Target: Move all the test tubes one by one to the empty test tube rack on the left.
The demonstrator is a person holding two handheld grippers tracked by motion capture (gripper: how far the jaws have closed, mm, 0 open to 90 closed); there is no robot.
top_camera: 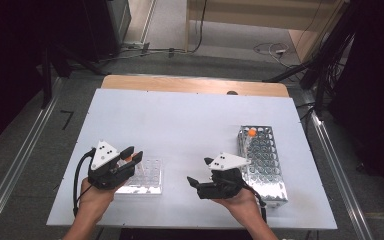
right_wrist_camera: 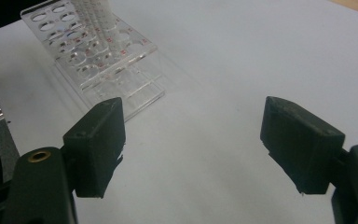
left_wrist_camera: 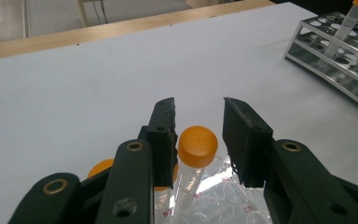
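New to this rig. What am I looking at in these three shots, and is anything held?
A person holds a handheld two-jaw gripper in each hand over a white table. The high view looks down from above; the other two come from cameras riding on each gripper.

On the table are a clear plastic rack near the left gripper and a metal rack at the right with one orange-capped tube.

In the left gripper view the jaws flank another orange-capped tube standing in the clear rack; there is a gap on one side, so it is not gripped. The right gripper is open with nothing between its jaws.

Two racks on the table: one clear rack, one metal rack. Three orange-capped tubes visible; one stands in the metal rack.
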